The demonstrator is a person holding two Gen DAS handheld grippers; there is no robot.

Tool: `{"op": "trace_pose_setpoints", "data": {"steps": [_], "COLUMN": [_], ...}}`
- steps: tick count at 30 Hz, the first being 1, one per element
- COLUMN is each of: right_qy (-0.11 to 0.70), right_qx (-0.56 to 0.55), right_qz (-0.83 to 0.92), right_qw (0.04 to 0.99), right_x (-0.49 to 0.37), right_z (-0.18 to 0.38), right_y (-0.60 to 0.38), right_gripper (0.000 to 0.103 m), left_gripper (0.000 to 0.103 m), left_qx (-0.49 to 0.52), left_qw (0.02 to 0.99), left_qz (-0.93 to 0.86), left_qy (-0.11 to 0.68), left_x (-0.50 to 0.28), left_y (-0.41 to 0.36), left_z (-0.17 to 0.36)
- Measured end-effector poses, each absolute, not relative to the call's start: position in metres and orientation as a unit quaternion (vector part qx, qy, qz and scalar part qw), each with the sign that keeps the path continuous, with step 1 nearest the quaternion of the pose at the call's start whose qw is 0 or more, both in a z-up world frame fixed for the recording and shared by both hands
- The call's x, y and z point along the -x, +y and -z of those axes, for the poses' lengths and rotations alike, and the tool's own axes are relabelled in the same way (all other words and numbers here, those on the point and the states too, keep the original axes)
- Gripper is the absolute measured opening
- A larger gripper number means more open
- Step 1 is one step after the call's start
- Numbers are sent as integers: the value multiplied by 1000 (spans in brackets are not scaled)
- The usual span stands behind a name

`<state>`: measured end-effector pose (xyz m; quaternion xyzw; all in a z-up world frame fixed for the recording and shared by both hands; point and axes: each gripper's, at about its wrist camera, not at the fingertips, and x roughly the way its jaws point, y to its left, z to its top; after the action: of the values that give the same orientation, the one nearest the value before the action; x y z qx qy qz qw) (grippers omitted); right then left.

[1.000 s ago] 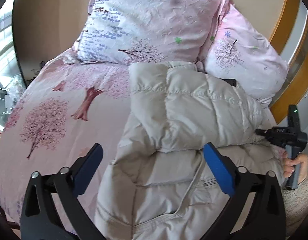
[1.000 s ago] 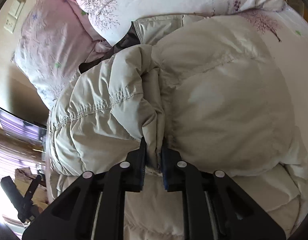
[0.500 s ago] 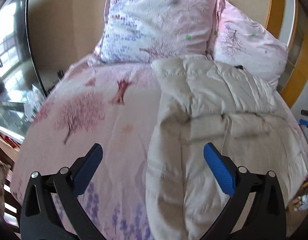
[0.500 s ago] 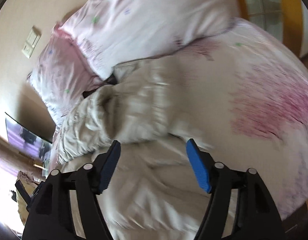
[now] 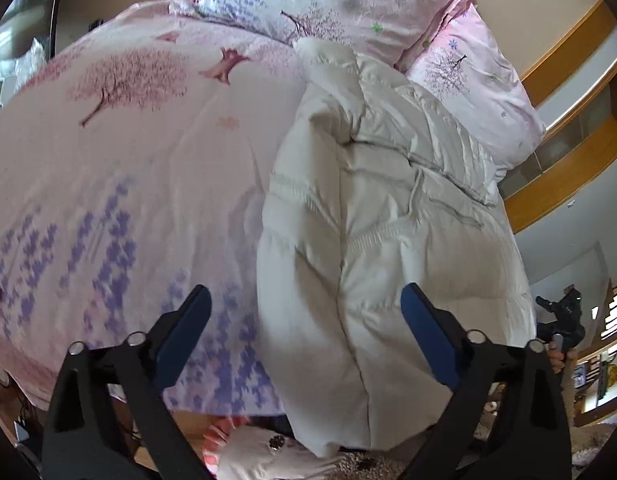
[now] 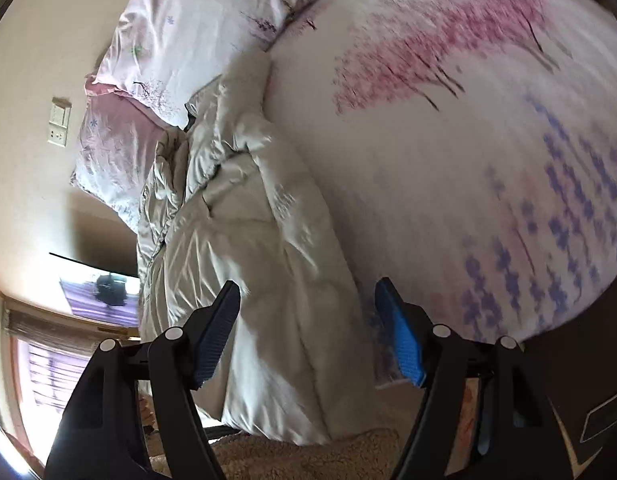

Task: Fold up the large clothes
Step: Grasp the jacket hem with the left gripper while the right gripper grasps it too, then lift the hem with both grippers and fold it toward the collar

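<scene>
**A:** Status on your grippers?

**B:** Your left gripper [image 5: 304,320] is spread wide, blue pads [image 5: 422,326] well apart, nothing between them. Your right gripper [image 6: 308,312] is also wide open and holding nothing. Both sit off the near end of the bed.

**A:** Where's the coat?

**B:** The white puffer coat [image 5: 388,220] lies lengthwise along the right side of the bedspread [image 5: 128,180], partly folded onto itself. Its far end is by the two pillows [image 5: 348,4]; its near end hangs over the bed's near edge. In your right wrist view the coat [image 6: 244,248] is left of centre, its near end between the open fingers but untouched.

**A:** Contact anywhere?

**B:** None visible. Right view is blurred.
</scene>
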<state>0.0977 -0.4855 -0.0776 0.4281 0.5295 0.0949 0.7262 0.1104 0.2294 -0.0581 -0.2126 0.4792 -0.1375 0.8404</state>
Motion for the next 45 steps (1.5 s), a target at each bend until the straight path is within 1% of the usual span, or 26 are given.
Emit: {"op": "trace_pose_setpoints", "data": {"steps": [1, 2, 5, 14, 20, 21, 23, 24, 26, 27, 28, 30, 33, 37, 45], "right_qy": [530, 532, 535, 526, 520, 521, 523, 525, 529, 528, 526, 520, 507, 464, 386], "right_qx": [-435, -439, -456, -480, -483, -483, -483, -483, -486, -488, -487, -479, -466, -455, -446], "right_qz": [-103, -109, -137, -176, -189, -189, -190, -189, -187, -185, -184, -180, -174, -179, -178], "right_qw": [720, 715, 698, 679, 678, 678, 677, 675, 670, 670, 672, 684, 704, 738, 787], "right_x": [-95, -93, -87, -75, -73, -74, -73, -72, -71, -70, -69, -68, -69, -73, -89], "right_z": [80, 83, 90, 96, 94, 93, 94, 94, 96, 96, 95, 88, 72, 41, 0], "right_y": [-485, -484, -480, -474, -466, -464, -462, -460, -459, -459, -458, -456, -451, -448, -444], "right_gripper": [71, 71, 66, 57, 56, 56, 51, 45, 38, 31, 26, 20, 16, 13, 11], "left_gripper": [87, 81, 76, 75, 74, 70, 64, 57, 53, 46, 42, 29, 20, 17, 15], "left_qx": [218, 226, 230, 262, 279, 281, 281, 280, 275, 272, 270, 267, 260, 263, 272], "left_qw": [837, 831, 827, 806, 795, 795, 794, 794, 795, 795, 795, 797, 811, 825, 854], "left_qz": [141, 147, 154, 193, 205, 202, 197, 193, 186, 187, 184, 180, 177, 177, 178], "left_qy": [482, 486, 488, 495, 498, 499, 501, 504, 507, 509, 511, 510, 493, 468, 406], "left_x": [-109, -108, -103, -86, -81, -80, -79, -78, -76, -75, -75, -75, -75, -79, -88], "left_y": [229, 228, 225, 217, 211, 210, 210, 209, 206, 204, 204, 204, 203, 206, 211], "left_z": [60, 62, 64, 68, 70, 70, 71, 72, 72, 72, 72, 71, 58, 41, 3]}}
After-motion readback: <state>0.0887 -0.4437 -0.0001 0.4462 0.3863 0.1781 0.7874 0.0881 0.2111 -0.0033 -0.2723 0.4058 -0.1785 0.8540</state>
